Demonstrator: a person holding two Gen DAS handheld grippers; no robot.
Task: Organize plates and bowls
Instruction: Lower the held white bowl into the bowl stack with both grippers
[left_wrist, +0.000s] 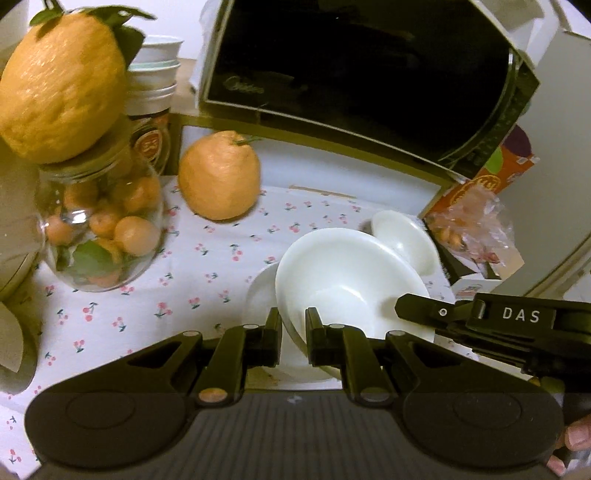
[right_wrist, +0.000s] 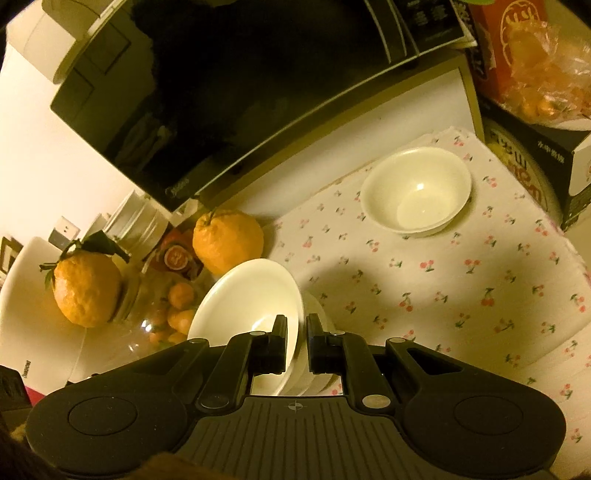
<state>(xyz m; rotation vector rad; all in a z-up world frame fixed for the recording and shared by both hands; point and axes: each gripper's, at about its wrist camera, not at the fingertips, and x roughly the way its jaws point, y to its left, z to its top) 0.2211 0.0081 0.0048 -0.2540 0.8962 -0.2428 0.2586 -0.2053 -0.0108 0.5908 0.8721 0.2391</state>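
**Two grippers clamp one white bowl over a stack of plates**

Left wrist view: the left gripper (left_wrist: 293, 332), black and matte with a ribbed base, has its fingers (left_wrist: 273, 330) clenched on the near rim of a glossy white bowl (left_wrist: 347, 280). The bowl is tilted, its smooth hollow facing the camera, and sits over a white plate (left_wrist: 260, 295) whose edge shows at its left. A second bowl (left_wrist: 402, 240), smaller in view, lies just behind it to the right. The right gripper (left_wrist: 406, 306) reaches in from the right edge, its black body marked "DAS", its tip at the bowl's right rim. All rest on a bench under a white cloth (left_wrist: 147, 306) printed with small red cherries. A rough-skinned orange (left_wrist: 219, 175) stands on the cloth; another (left_wrist: 61, 85), with leaves, caps a clear glass jar (left_wrist: 99, 229) of small citrus. A black glass-fronted microwave (left_wrist: 362, 74) fills the back.

Right wrist view: the right gripper (right_wrist: 295, 338) pinches the bowl's (right_wrist: 247, 306) thin rim between its fingers (right_wrist: 280, 339), one inside the hollow, one outside. The bowl leans steeply toward the left, above the stacked plates (right_wrist: 317, 332), only their edges in sight. The second bowl (right_wrist: 415, 190) sits upright and well apart on the cloth (right_wrist: 461, 288), near the far right corner. Both oranges (right_wrist: 227, 240) and the jar (right_wrist: 162, 314) stand at the left, under the microwave (right_wrist: 240, 92).
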